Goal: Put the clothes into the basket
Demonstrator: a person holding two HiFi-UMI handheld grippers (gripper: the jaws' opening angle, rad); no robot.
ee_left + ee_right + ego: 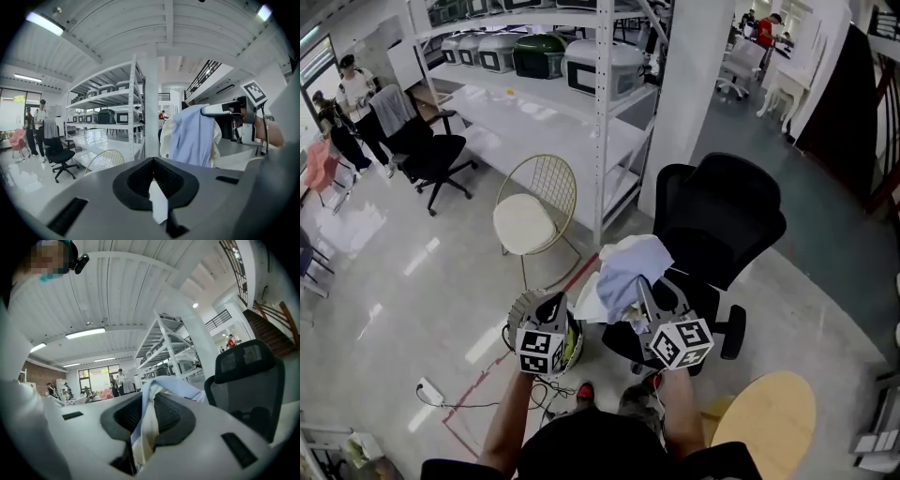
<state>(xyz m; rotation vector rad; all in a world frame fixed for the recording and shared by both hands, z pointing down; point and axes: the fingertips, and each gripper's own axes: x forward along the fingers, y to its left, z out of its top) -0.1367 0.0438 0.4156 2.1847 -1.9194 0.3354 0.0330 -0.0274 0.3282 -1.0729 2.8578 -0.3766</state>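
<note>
Mid-task. Right gripper (639, 292) fingers pinch the clothes (628, 267), held in the air over the chair (722, 220) at frame centre. Left gripper (154, 187) fingers pinch a pale strip, likely the same cloth. Can't make out the basket; drop-off still to do.

I have open floor (412, 309) on my left; the black office chair (722, 220) and wire chair (525, 223) block ahead, shelving (604, 112) behind them.
</note>
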